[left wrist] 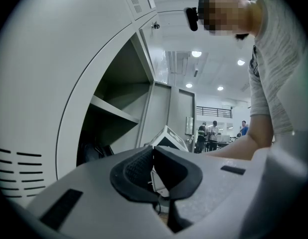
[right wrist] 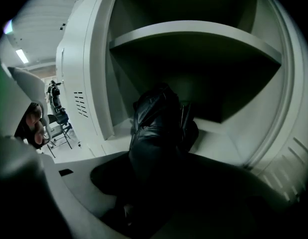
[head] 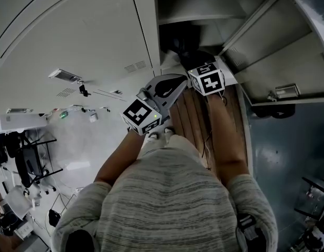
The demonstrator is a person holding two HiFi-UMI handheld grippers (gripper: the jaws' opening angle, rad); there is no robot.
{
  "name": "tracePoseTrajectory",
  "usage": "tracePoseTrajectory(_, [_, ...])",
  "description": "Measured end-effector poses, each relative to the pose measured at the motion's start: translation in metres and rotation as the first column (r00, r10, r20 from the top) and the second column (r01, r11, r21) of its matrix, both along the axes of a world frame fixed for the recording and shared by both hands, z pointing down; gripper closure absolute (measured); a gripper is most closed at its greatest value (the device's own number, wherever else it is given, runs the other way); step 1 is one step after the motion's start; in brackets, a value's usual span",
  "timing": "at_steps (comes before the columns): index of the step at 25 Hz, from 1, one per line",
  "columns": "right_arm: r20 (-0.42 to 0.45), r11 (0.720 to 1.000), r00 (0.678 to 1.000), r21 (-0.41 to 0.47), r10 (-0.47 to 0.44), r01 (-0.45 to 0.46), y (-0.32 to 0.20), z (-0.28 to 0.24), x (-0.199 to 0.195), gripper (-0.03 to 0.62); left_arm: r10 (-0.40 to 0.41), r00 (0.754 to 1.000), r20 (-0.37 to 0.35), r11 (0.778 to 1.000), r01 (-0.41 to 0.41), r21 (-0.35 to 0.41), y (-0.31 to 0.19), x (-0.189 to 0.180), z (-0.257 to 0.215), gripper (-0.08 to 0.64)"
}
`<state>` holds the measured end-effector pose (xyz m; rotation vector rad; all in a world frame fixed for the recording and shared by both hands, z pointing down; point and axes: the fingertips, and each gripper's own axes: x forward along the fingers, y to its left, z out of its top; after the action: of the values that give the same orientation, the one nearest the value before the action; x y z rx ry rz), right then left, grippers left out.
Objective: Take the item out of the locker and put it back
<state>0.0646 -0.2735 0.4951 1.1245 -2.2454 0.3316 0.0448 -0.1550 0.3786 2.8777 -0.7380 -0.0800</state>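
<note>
A black leather bag [right wrist: 156, 128] hangs just outside the open locker compartment [right wrist: 214, 133], under its shelf [right wrist: 194, 34]. My right gripper [right wrist: 159, 183] is shut on the bag's lower part, and the bag fills the space between the jaws. In the head view the bag [head: 189, 54] shows dark at the locker mouth, ahead of the right gripper [head: 200, 67] and its marker cube. My left gripper [head: 180, 82] hovers to the left of it, apart from the bag. Its pads meet with nothing between them [left wrist: 153, 152].
The locker door [head: 288, 51] stands open to the right. Closed locker fronts [head: 73, 35] run along the left. Wooden boards [head: 196, 119] lie under my feet. A chair [head: 31, 161] stands far left; people [left wrist: 209, 133] stand in the distance.
</note>
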Motion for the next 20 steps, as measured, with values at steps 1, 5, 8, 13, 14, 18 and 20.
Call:
tracePoseTrajectory(1, [0.001, 1.000, 1.000, -0.009, 0.000, 0.000, -0.001, 0.001, 0.000, 0.333, -0.001, 1.000, 0.000, 1.000, 0.001, -0.001, 0.000, 0.000, 0.000, 0.551])
tracePoseTrajectory(5, [0.038, 1.000, 0.999, -0.021, -0.009, 0.010, 0.000, -0.002, -0.001, 0.329, -0.005, 1.000, -0.002, 1.000, 0.005, -0.007, -0.002, 0.001, 0.002, 0.551])
tracePoseTrajectory(8, [0.080, 1.000, 0.997, -0.020, -0.009, 0.010, 0.000, -0.007, -0.001, 0.325, -0.007, 1.000, -0.006, 1.000, 0.007, -0.012, -0.002, 0.002, 0.003, 0.551])
tracePoseTrajectory(13, [0.136, 0.998, 0.991, 0.065, 0.008, -0.017, 0.003, -0.027, 0.005, 0.319, -0.005, 1.000, -0.009, 1.000, 0.005, -0.008, 0.000, 0.003, 0.001, 0.551])
tracePoseTrajectory(14, [0.153, 0.996, 0.988, 0.086, 0.013, -0.027, 0.005, -0.034, 0.008, 0.319, -0.005, 1.000, -0.009, 1.000, 0.005, -0.007, 0.001, 0.003, 0.001, 0.551])
tracePoseTrajectory(18, [0.224, 0.986, 0.975, 0.160, 0.017, -0.054, 0.019, -0.063, 0.018, 0.319, -0.008, 1.000, -0.011, 1.000, 0.008, -0.005, 0.001, 0.002, 0.000, 0.551])
tracePoseTrajectory(20, [0.257, 0.979, 0.966, 0.194, 0.016, -0.068, 0.030, -0.077, 0.024, 0.319, -0.008, 1.000, -0.012, 1.000, 0.008, -0.004, 0.002, 0.002, 0.000, 0.551])
